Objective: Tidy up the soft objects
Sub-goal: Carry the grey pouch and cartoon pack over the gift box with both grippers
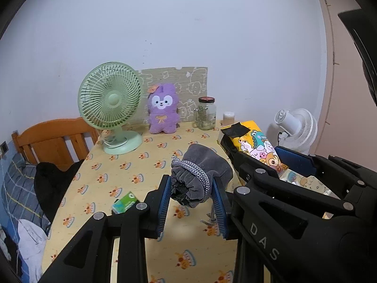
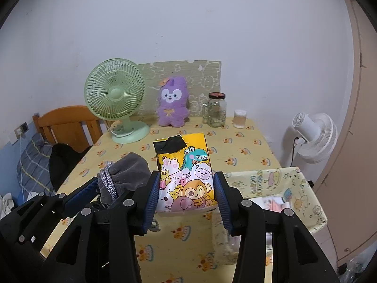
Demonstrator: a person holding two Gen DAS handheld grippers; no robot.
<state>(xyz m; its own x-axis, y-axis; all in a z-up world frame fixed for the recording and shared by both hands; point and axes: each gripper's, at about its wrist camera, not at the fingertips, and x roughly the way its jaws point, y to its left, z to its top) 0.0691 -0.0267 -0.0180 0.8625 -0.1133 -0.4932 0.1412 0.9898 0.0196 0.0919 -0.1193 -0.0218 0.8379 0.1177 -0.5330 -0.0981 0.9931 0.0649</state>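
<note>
Basically both grippers are holding something above the tabletop (image 1: 132,165). Left gripper (image 1: 192,202), centre-bottom of the left wrist view, is clamped on a grey velvet pouch (image 1: 200,174) at its gathered neck, which is wrapped with a silver cord (image 1: 195,172); the pouch is lifted off the yellow patterned cloth. Right gripper (image 2: 186,202), centre-bottom of the right wrist view, is clamped on a yellow cartoon packet (image 2: 186,176), pads pressing its two sides, a black tape patch at its top edge. The two held things sit side by side, pouch to the left of the packet. At lower right of the right wrist view is a fabric bin (image 2: 289,188) just beside the tabletop edge. Far end of the tabletop: green fan (image 1: 110,103), purple plush rabbit (image 1: 162,110), glass jar (image 1: 207,113). A small green carton (image 1: 124,204) lies at lower left, near the left gripper.
</note>
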